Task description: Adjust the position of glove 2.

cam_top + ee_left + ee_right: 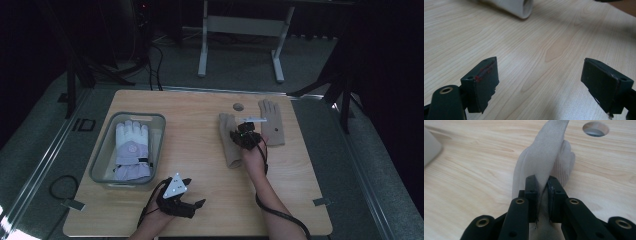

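Resting near the table's (200, 210) front edge, the left gripper (192, 199) has its jaws spread wide over bare wood with nothing between them; in the left gripper view its pads (486, 82) frame only wood grain. Just beyond and to its left stands the clear plastic bin (107, 145), already holding a white and lavender ski glove (132, 150) laid lengthwise, fingers pointing away from the person.

Farther out and to the right, the right gripper (241, 134) is clamped on the nearer beige knit glove (231, 147); in the right gripper view the jaws pinch a fold of its fabric (544, 170), which stands up between them while the rest drapes on the wood. This glove's long axis runs away from the person, cuff near, fingers far. Its mate (271, 122) lies flat just to the right, parallel and apart from it, beside the round cable hole (238, 107).

The bin lies well to the left of the held glove, so the likely carry is a sideways sweep across the table. The left gripper is nearer the bin, the right holds the load.
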Tool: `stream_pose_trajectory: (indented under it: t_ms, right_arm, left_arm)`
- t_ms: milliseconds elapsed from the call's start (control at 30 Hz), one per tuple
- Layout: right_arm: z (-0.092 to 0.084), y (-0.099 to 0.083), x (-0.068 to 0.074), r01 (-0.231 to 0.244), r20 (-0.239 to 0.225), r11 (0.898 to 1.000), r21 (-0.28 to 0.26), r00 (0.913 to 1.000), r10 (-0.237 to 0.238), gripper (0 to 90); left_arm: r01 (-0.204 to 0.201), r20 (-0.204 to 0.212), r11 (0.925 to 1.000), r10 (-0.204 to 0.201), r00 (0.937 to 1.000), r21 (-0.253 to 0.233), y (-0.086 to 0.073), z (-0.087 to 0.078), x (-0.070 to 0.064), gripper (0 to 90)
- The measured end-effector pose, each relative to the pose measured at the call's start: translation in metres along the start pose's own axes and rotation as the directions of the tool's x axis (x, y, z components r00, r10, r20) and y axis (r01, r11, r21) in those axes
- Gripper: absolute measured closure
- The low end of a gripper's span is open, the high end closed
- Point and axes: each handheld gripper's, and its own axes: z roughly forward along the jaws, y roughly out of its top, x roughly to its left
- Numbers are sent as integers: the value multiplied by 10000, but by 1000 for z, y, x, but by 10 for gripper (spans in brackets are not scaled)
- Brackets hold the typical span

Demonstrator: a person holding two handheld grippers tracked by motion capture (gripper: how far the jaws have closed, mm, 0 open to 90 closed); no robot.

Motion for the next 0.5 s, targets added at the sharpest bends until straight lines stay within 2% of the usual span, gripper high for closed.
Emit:
stream_pose_trajectory:
  t_ms: [33, 67, 200, 300, 500]
  right_arm:
    - [-6, -2, 3, -110, 42, 9999, -116, 9999, 111, 805]
    - [-11, -3, 6, 5, 193, 9999, -171, 9998, -2, 805]
    - [-27, -9, 15, -86, 371, 9994, -341, 9993, 99, 805]
    - [-39, -17, 19, -675, 78, 9963, -538, 9977, 680, 804]
    - [-55, -38, 35, -730, 80, 9952, -656, 9972, 737, 803]
  left_arm:
    - [42, -18, 10000, -42, 10000, -30, 0, 0, 0, 146]
    - [42, -13, 10000, -43, 10000, -52, 0, -1, 0, 145]
    - [31, -77, 9999, -32, 10000, -103, 0, -2, 0, 145]
    - [51, -106, 9999, -53, 9999, -127, 0, -2, 1, 146]
    - [-37, -103, 9999, 35, 9999, -112, 1, 0, -1, 146]
